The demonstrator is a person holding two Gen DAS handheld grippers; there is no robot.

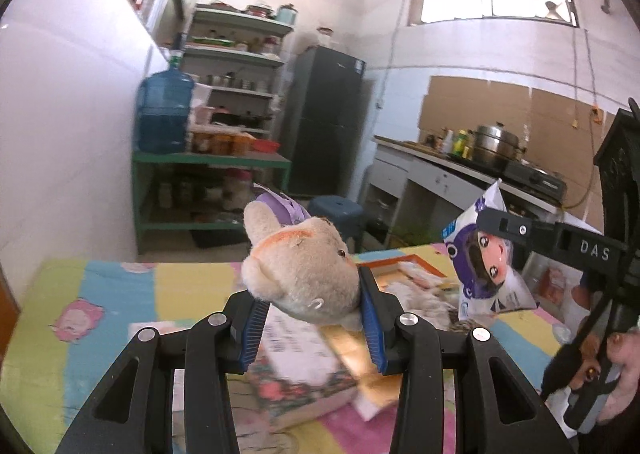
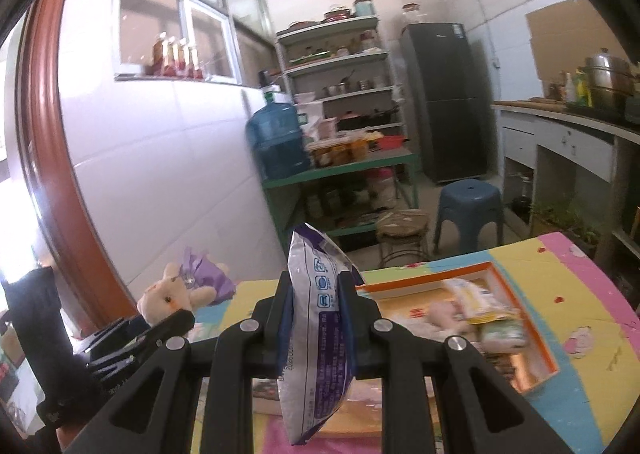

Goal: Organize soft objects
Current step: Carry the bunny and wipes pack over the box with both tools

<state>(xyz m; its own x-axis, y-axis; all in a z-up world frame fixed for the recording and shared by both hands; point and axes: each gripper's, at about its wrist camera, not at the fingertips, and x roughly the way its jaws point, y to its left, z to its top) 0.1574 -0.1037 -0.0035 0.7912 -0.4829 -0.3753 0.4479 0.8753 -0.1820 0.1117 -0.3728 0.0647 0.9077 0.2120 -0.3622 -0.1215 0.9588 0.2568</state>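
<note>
My left gripper [image 1: 312,318] is shut on a beige plush rabbit [image 1: 304,274] in a purple dress, held above the table; it also shows at the left of the right wrist view [image 2: 172,296]. My right gripper [image 2: 316,290] is shut on a white and purple soft packet [image 2: 316,334] with a cartoon face, also seen at the right of the left wrist view [image 1: 484,258]. An orange-rimmed box [image 2: 524,318] on the table holds several soft items, among them a pink plush and packets.
The table has a colourful cartoon cloth [image 1: 100,294]. A book [image 1: 304,374] lies under the left gripper. Beyond the table stand a blue stool [image 2: 468,209], a round stool [image 2: 400,238], a green shelf with a water jug [image 2: 276,141], a fridge [image 2: 444,101] and a kitchen counter [image 2: 560,125].
</note>
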